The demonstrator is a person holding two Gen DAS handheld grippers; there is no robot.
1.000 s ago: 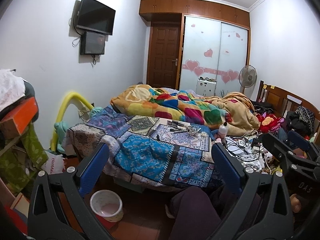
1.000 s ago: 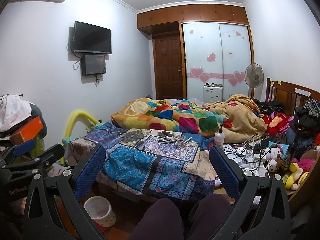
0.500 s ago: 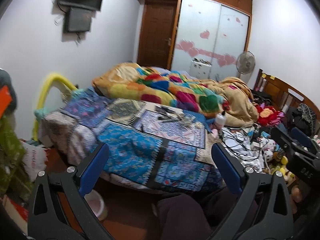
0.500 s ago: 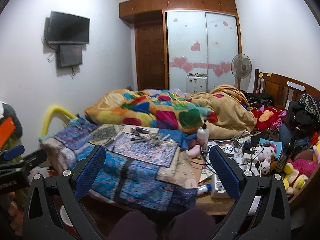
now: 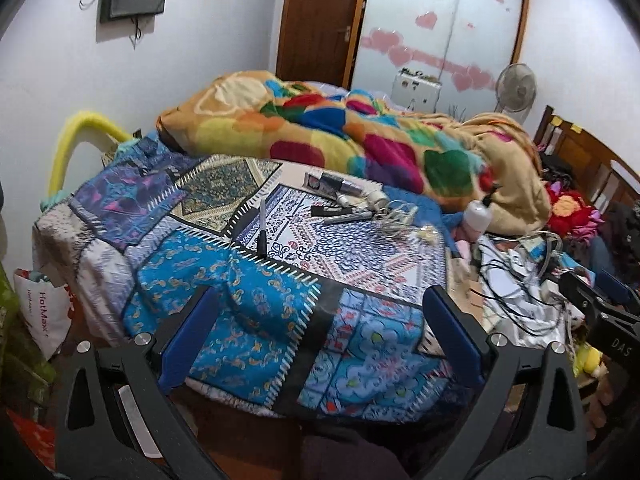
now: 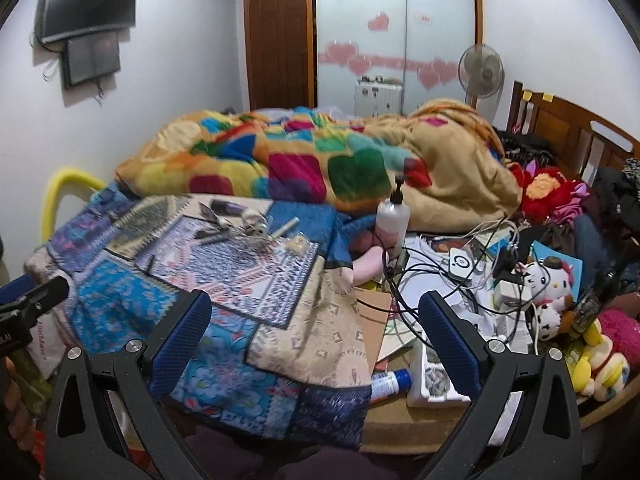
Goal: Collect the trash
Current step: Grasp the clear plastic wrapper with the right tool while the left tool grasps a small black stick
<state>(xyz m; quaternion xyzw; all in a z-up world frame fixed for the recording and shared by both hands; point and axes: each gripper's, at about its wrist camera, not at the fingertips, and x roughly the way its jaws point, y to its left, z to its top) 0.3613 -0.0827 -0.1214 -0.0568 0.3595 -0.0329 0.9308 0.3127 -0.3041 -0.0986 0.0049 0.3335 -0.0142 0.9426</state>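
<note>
Looking through the left wrist view, the left hand-held gripper (image 5: 320,328) hangs released; the scattered trash (image 5: 360,204) lies ahead, slightly right, on the bed's patchwork quilt (image 5: 256,300). Through the right wrist view, the right hand-held gripper (image 6: 312,336), also released, has that trash (image 6: 248,228) ahead-left, so neither looks clearly nearer.

1 patchwork bedspread (image 5: 256,300) and 1 heart-patterned quilt (image 5: 360,140) lie on the bed. 2 screens hang on the wall: 1 television (image 6: 90,6) and 1 smaller monitor (image 6: 93,60) beneath it. 1 standing fan (image 6: 480,68) is at the far right corner. 1 pump bottle (image 6: 394,216) stands at the bedspread's right edge. 1 black pen (image 5: 262,226) lies apart from the small clutter, which is too jumbled to count. 1 white plush cat (image 6: 548,280) sits at the right edge. 2 sliding wardrobe doors (image 6: 400,20), 1 wooden door (image 5: 320,20).
</note>
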